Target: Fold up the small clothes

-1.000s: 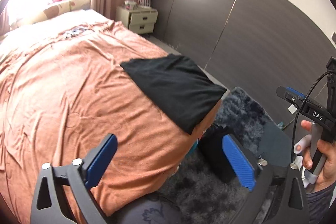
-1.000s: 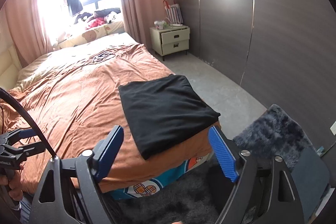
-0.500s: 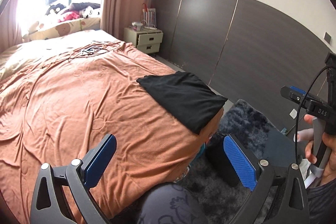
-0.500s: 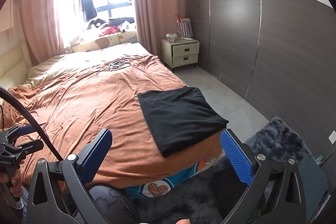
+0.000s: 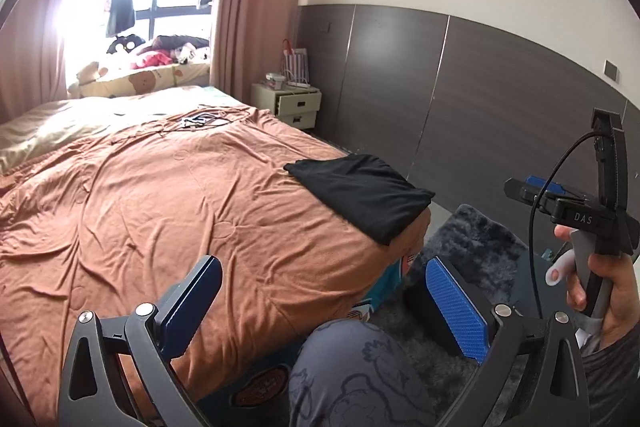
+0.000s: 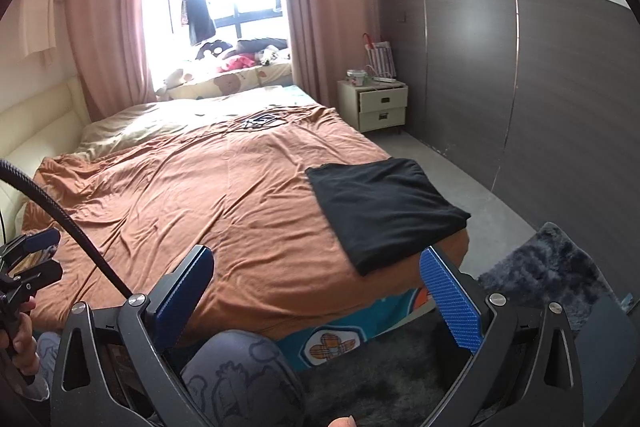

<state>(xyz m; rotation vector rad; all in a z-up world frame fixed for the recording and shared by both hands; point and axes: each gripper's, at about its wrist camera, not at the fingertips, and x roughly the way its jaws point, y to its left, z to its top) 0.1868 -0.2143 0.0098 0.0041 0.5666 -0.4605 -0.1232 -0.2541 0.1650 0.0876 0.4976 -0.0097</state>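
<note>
The left gripper (image 5: 324,301) and the right gripper (image 6: 320,293) are held wide open and empty. A folded black cotton garment (image 6: 382,209) is seen ahead and rightward, on the rust-orange bedspread (image 6: 208,199), near its corner.
</note>
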